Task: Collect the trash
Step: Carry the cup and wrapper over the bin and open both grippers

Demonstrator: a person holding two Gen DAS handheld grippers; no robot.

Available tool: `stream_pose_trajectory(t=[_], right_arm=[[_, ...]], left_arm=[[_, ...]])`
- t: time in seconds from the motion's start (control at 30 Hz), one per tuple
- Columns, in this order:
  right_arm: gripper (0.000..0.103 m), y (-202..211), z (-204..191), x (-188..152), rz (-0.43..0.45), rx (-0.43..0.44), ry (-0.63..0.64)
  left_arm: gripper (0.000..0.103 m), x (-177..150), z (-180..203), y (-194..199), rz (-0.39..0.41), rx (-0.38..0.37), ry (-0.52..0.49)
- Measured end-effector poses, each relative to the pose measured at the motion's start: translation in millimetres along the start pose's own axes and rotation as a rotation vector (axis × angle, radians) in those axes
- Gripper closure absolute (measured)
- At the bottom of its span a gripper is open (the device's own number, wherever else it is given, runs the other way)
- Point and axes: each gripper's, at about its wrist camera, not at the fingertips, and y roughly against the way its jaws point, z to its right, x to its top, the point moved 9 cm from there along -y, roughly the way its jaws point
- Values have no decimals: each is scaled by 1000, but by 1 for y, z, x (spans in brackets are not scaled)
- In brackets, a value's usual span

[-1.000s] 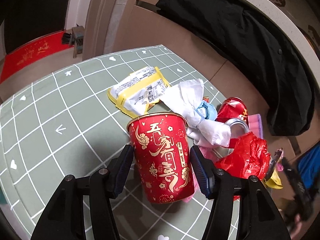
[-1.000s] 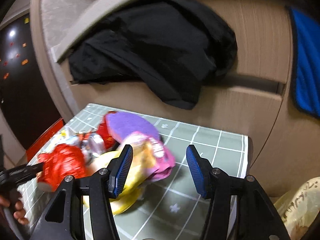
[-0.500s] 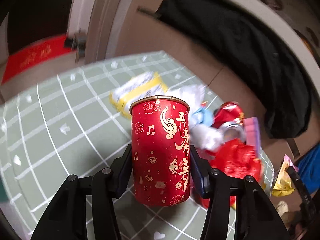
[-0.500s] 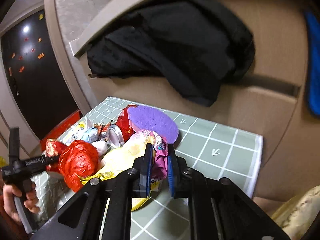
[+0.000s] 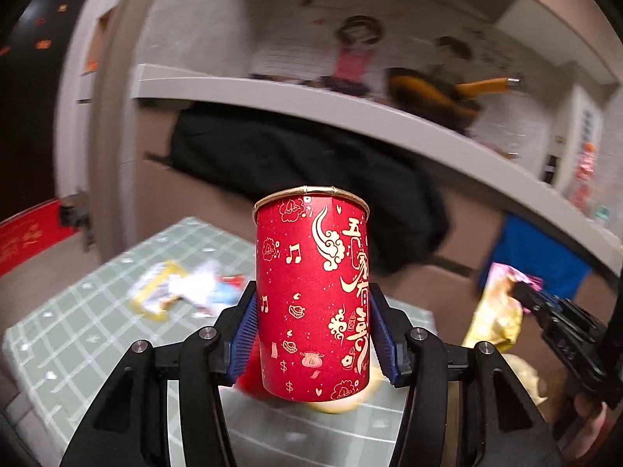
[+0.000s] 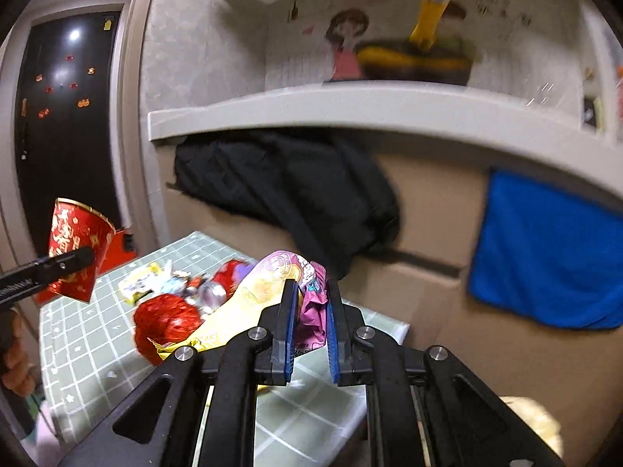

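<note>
My left tongs [image 5: 313,330] clamp a red cup [image 5: 311,295] above the bench [image 6: 78,350]; my right tongs [image 6: 309,334] pinch a purple wrapper [image 6: 311,307]. More litter, red bag [image 6: 165,321] included, lies uncollected.

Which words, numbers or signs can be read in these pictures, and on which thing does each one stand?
"五" and "有": gold characters on the red paper cup; the other characters are too stylised to read surely.
"$" signs and music notes: also on the red paper cup.
Print on the pink and yellow snack wrapper: too small and blurred.
Writing on the wall: blurred, unreadable.
</note>
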Motion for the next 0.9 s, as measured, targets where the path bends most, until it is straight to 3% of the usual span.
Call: stream_pose_trajectory(t=[0.2,0.53,0.73,0.9], right_arm=[[91,61,46,4,72,-136,40],[91,126,143,-25,60,-296,-31],[91,138,182,-51,30,-344,-75],[91,136,206,-72,2,-354,-131]], left_arm=[[50,-15,89,-11,-53,-169,-42],[50,-63,227,-29,-169,-376,-152],[50,-96,276,-39,-233,-434,-197],[49,-123,293,-55,-297,-451,-212]])
